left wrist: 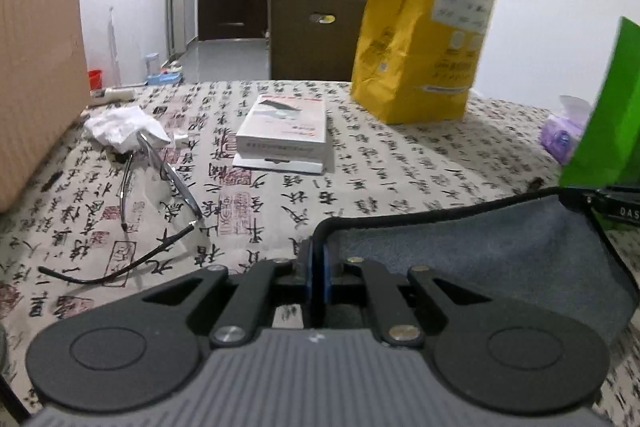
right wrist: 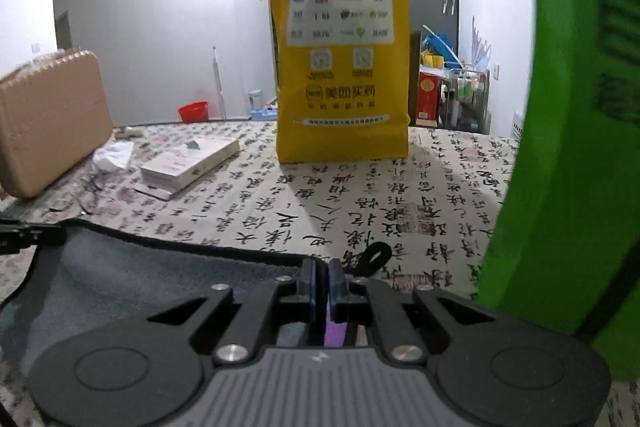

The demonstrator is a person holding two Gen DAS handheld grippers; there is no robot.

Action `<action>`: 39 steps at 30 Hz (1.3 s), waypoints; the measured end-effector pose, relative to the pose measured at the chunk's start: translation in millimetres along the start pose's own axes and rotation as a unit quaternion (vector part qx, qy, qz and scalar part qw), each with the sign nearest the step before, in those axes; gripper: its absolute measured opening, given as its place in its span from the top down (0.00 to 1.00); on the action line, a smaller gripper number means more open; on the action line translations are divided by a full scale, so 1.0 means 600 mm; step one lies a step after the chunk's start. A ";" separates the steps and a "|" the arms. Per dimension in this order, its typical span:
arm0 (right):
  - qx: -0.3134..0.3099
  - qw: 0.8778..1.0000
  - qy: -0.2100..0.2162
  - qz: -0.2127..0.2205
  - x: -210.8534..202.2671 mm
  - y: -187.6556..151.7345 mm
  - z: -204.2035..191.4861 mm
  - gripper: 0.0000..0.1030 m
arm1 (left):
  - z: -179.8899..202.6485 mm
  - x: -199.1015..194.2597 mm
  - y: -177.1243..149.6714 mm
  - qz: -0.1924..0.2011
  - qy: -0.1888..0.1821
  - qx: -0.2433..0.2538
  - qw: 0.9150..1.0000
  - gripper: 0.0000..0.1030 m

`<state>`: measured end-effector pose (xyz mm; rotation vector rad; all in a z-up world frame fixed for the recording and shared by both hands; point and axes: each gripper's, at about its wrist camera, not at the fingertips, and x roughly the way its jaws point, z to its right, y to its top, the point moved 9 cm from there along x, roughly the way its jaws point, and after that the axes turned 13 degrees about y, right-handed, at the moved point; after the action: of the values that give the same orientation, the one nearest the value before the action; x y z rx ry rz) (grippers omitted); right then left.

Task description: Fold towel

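The towel (left wrist: 500, 259) is grey-blue with a black hem. It hangs stretched between my two grippers above the calligraphy-print tablecloth (left wrist: 380, 163). My left gripper (left wrist: 318, 263) is shut on the towel's left top corner. In the right wrist view my right gripper (right wrist: 322, 281) is shut on the other top corner of the towel (right wrist: 140, 279), next to its black hanging loop (right wrist: 374, 257); a purple strip shows between the fingers. Each view shows the tip of the other gripper at its edge.
A yellow paper bag (left wrist: 428, 23) stands at the table's back. A green bag (right wrist: 568, 131) stands close on the right. A white box (left wrist: 282, 127), eyeglasses (left wrist: 160, 183), crumpled tissue (left wrist: 120, 129), a tan case (left wrist: 36, 83) and a purple tissue pack (left wrist: 564, 135) lie around.
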<state>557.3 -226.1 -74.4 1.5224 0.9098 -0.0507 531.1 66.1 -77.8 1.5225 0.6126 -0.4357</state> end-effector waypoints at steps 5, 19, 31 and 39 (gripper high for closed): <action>0.009 1.000 -0.009 -0.013 0.042 -0.006 0.018 0.94 | 0.002 0.037 0.008 -0.008 0.006 0.001 1.000 0.93; 0.005 0.999 -0.033 -0.003 0.012 -0.007 0.019 0.56 | -0.018 0.004 0.005 0.011 0.030 0.008 0.999 0.33; -0.013 0.999 -0.034 0.034 -0.141 -0.002 -0.051 0.20 | -0.031 -0.160 -0.007 0.054 0.049 0.011 0.997 0.03; -0.007 0.998 -0.027 0.053 -0.222 -0.028 -0.098 0.13 | -0.036 -0.250 -0.033 0.072 0.051 -0.007 0.996 0.00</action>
<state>429.5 -244.3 -5.7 1.5462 0.7840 -0.0093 399.6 70.7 0.3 1.5708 0.5804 -0.2447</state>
